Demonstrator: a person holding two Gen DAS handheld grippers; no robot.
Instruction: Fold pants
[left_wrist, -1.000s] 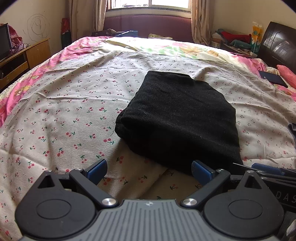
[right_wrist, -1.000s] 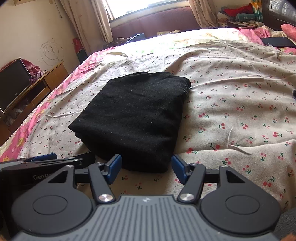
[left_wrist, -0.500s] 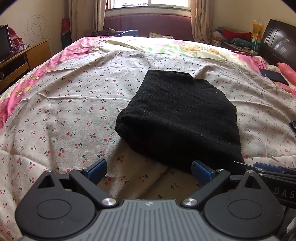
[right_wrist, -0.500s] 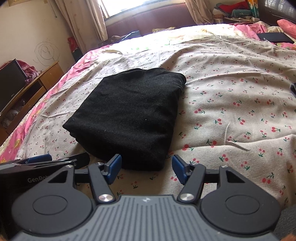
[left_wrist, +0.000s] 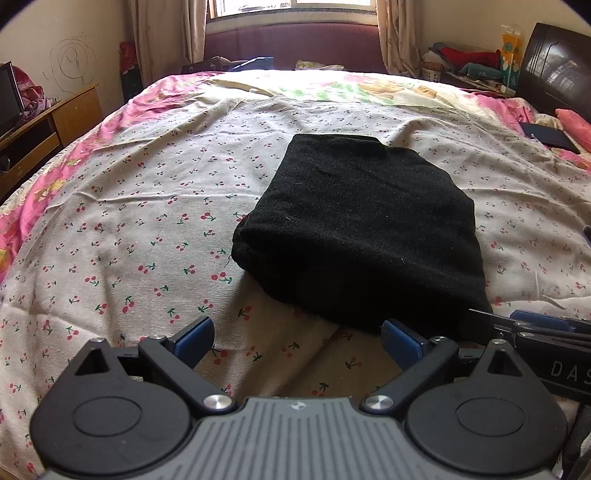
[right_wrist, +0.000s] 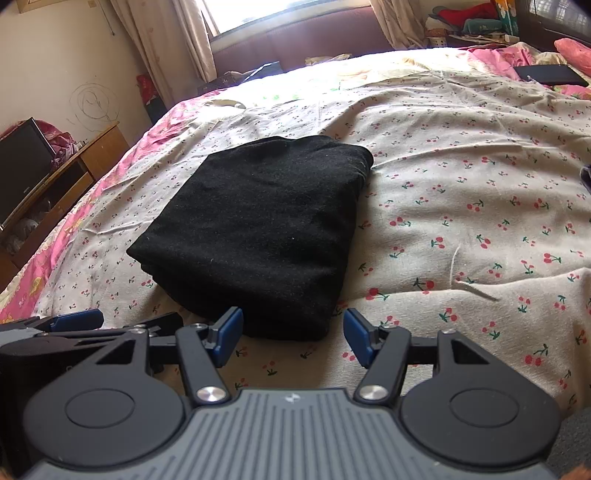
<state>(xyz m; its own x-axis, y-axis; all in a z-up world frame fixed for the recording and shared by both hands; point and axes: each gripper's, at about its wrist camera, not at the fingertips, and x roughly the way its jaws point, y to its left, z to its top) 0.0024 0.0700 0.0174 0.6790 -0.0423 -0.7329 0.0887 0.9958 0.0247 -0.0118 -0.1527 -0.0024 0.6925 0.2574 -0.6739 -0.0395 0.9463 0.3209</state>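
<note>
Both claws hang just short of the near edge of the folded pants, and neither has hold of anything. On the left claw (left_wrist: 298, 342) the blue fingertips (left_wrist: 195, 339) stand wide apart over bare sheet, with the near right corner of the pants just past the right-hand tip. On the right claw (right_wrist: 293, 335) the gap is about half as wide — its two tips frame the near right corner of the bundle without pressing on it. Each claw shows at the edge of the other's view, side by side and close together.

Black pants (left_wrist: 364, 225) lie folded into a thick, roughly square bundle on the bed (left_wrist: 129, 206), near its middle and a little toward the person's side. Its top is flat; stacked layers show along the left edge. Under it is a pale sheet printed with small red cherries, creased in places, over a pink floral cover at the bed's left edge.

Farther off — a dark flat object (right_wrist: 550, 75) lies on the bed at the far right, and a wooden cabinet (right_wrist: 74, 166) with a dark screen stands along the left wall.
</note>
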